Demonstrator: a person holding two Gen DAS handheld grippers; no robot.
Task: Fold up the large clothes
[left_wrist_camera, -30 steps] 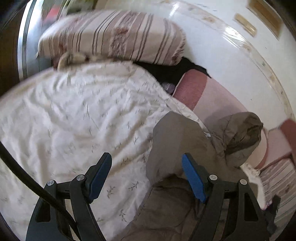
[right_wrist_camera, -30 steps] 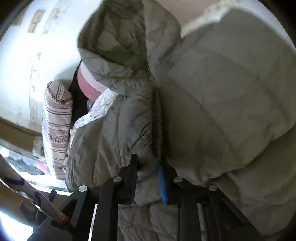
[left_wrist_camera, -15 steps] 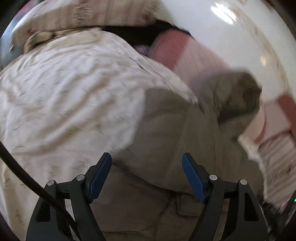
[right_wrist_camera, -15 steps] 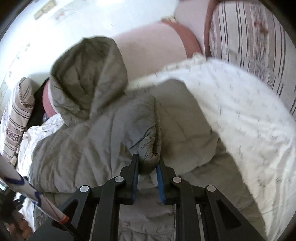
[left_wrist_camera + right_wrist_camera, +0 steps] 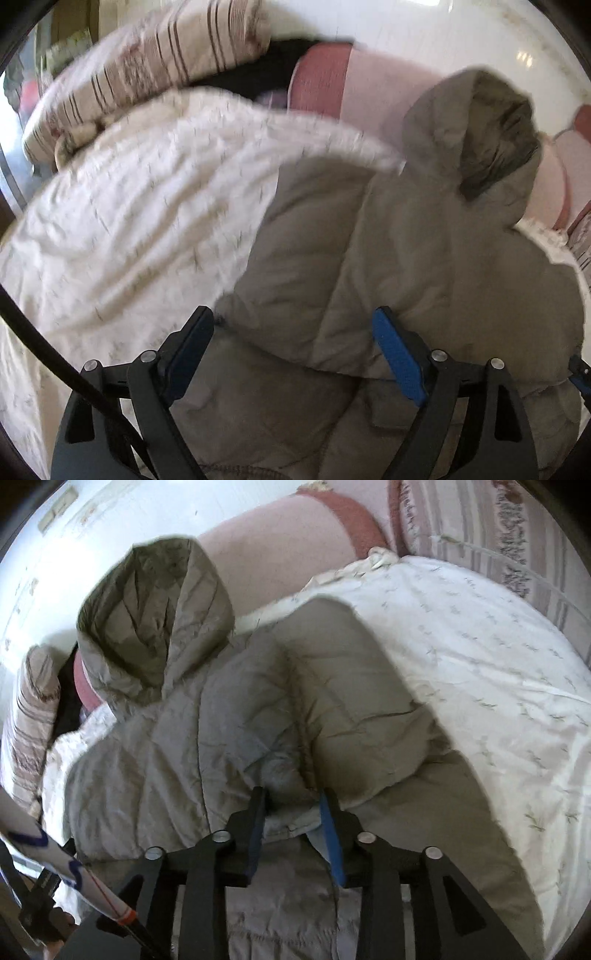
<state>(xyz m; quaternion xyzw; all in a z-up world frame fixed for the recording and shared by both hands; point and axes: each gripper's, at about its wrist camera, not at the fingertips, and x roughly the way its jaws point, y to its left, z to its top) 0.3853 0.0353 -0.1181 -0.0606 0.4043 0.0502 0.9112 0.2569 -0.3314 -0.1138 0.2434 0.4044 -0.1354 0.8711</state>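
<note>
A grey-olive hooded puffer jacket [image 5: 406,258] [image 5: 166,757] lies on a bed, its hood [image 5: 491,140] [image 5: 155,620] against the pillows. My left gripper [image 5: 291,317] hovers over the jacket's folded-in side. Its jaws are opening wide and grip nothing. My right gripper [image 5: 291,795] is low over the jacket's middle with its jaws opening. A puffy fold of sleeve lies loosely between them, resting on the jacket body.
A white sprigged duvet [image 5: 147,221] [image 5: 480,664] covers the bed around the jacket. Striped pillows [image 5: 147,66] [image 5: 498,524] and a pink pillow [image 5: 369,88] [image 5: 277,550] line the white wall. A black cable [image 5: 37,339] crosses the left view's lower corner.
The left gripper swung from the duvet onto the jacket and spread wider. The right gripper carried the sleeve fold across the jacket, and its jaws have parted around it.
</note>
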